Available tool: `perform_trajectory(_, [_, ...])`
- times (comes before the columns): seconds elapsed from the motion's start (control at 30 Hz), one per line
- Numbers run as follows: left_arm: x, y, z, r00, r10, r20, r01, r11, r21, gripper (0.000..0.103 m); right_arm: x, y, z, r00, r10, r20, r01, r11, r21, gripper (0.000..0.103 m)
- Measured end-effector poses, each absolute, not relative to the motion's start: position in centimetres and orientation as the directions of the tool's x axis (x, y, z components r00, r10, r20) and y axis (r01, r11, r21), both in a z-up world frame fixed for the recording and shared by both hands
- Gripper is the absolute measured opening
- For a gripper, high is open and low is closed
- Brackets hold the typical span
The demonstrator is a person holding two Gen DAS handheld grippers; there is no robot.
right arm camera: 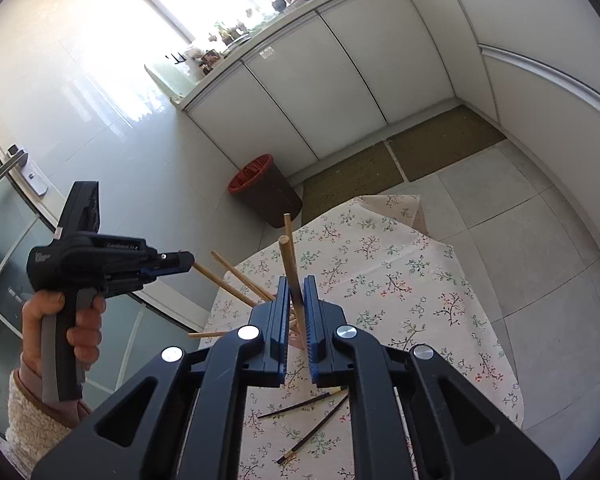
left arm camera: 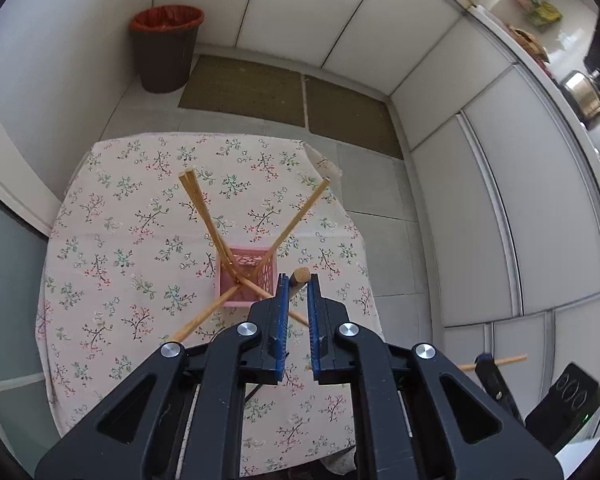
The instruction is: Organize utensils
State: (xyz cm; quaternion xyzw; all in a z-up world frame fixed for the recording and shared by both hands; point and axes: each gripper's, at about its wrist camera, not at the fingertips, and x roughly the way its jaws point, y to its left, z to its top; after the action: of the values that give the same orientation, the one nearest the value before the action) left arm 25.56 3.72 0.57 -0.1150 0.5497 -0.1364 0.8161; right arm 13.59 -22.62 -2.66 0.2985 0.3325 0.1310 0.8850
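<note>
- Saw the left claw (left arm camera: 299,278) closed on a round-ended pale wooden chopstick (left arm camera: 301,274), pinched at the very tips, low centre of frame, just right of the pink square plastic basket (left arm camera: 247,300).
- Saw the right claw (right arm camera: 296,280) closed on an upright pale wooden stick (right arm camera: 288,256) at frame centre, above the floral-cloth desk (right arm camera: 420,280).
- Judged a slip likely: a shallow tip grip on a smooth round shaft, so could have pivoted or dropped onto the cloth.
- Judged a knock likely too: leaning wooden chopsticks (left arm camera: 204,208) splayed out of the basket in four directions, so could have been struck on the way in, tipping the light basket.
- Judged a clash of the two claws possible over one small opening.
- Got only from the left wrist view: the basket's inside from above, and the right claw's stick lying crosswise at lower right.
- Got only from the right wrist view: two dark thin chopsticks (right arm camera: 300,404) flat on the desk at lower centre, not yet sorted, and the hand (right arm camera: 60,328) squeezing the left handle at lower left.
</note>
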Motion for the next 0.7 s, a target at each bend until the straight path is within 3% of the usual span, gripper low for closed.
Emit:
perform_trajectory(0.5, [11.8,5.9,7.0,0.568,-0.38,-0.73,0.312,0.92,-0.237,0.003,7.2,-19.4,3.4,0.781,0.417,-0.465,-0.084,0.808,0.583,0.009])
perform_trajectory(0.7, [11.0,6.4,3.7,0.515,-0.33,-0.791,0.3,0.934,-0.195,0.008,6.1,-19.6,3.6,0.789,0.411,-0.457,-0.091,0.814,0.574,0.009])
